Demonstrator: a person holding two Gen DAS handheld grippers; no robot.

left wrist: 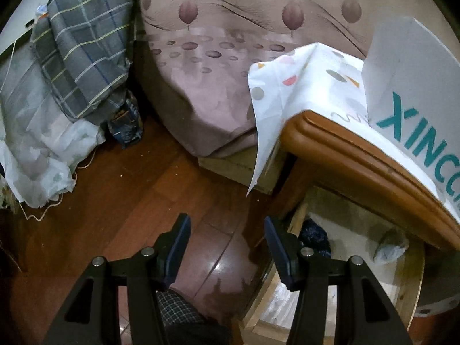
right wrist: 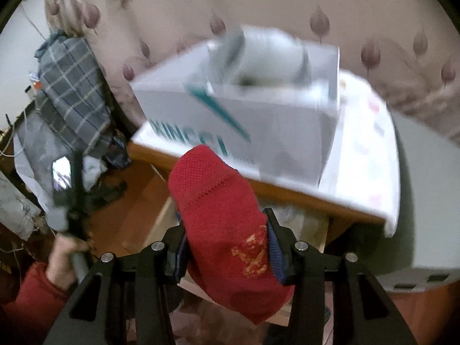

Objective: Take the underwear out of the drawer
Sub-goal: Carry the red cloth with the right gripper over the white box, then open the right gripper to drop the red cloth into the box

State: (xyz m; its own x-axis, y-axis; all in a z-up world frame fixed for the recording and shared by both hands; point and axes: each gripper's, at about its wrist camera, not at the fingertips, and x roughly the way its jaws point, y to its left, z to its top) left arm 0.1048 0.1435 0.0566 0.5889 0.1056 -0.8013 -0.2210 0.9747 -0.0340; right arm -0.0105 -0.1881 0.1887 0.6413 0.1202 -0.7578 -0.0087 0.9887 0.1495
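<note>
Two tongs show. The right tongs (right wrist: 227, 247) are clamped on the red underwear (right wrist: 227, 230), which is held up above the open drawer (right wrist: 310, 230), with a white box (right wrist: 258, 132) on the bench (right wrist: 287, 192) beyond it. The left tongs (left wrist: 227, 241) gape with nothing between them, over the wooden floor (left wrist: 129, 201), with the drawer (left wrist: 359, 258) to their right.

Underwear (right wrist: 227, 230): red knit, gold print near lower edge, bunched, clamped between right gripper (right wrist: 228, 247) jaws, held above open drawer (left wrist: 359, 258); a dark item lies inside
</note>
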